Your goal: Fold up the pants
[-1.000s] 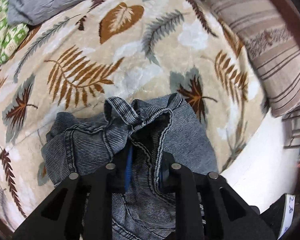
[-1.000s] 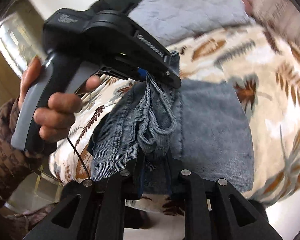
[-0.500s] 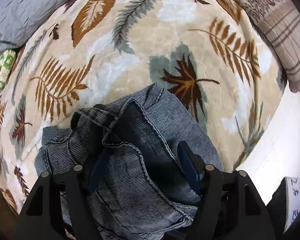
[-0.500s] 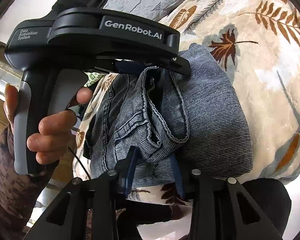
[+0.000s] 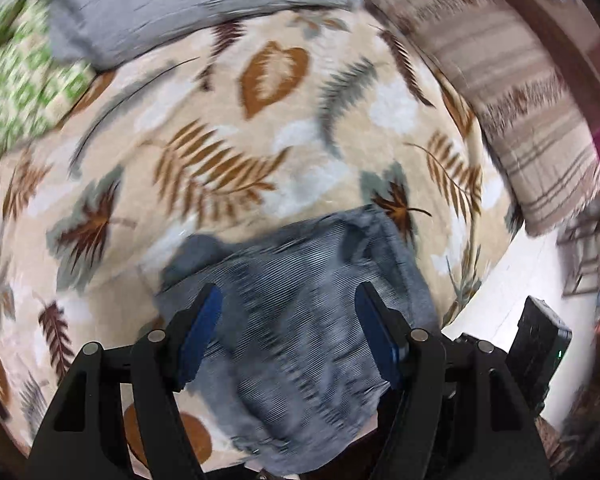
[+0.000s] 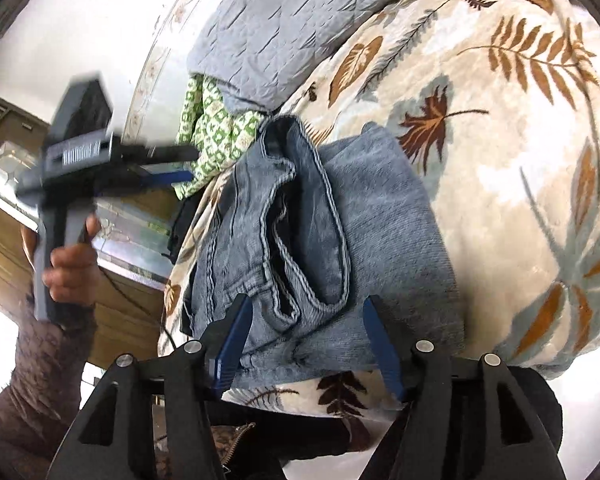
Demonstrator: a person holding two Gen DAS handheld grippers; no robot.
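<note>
The blue-grey denim pants [image 6: 320,240] lie folded in a thick bundle on the leaf-print blanket [image 6: 500,160], near the bed's edge. Waistband and seams show on top. My right gripper [image 6: 306,336] is open, its blue pads either side of the bundle's near end, holding nothing. My left gripper [image 5: 286,328] is open above the pants [image 5: 300,300], which look blurred. In the right wrist view the left gripper [image 6: 180,164] is raised at the left, away from the pants, in a hand.
A grey quilt [image 5: 188,8] and a green-and-white patterned cloth [image 5: 16,92] lie at the back of the bed. A striped brown pillow [image 5: 532,120] lies at the right. The bed edge and white floor [image 5: 512,280] are at the lower right.
Both grippers opened and let go of the pants, which dropped onto the blanket as a folded bundle. The left gripper then pulled up and away to the left.
</note>
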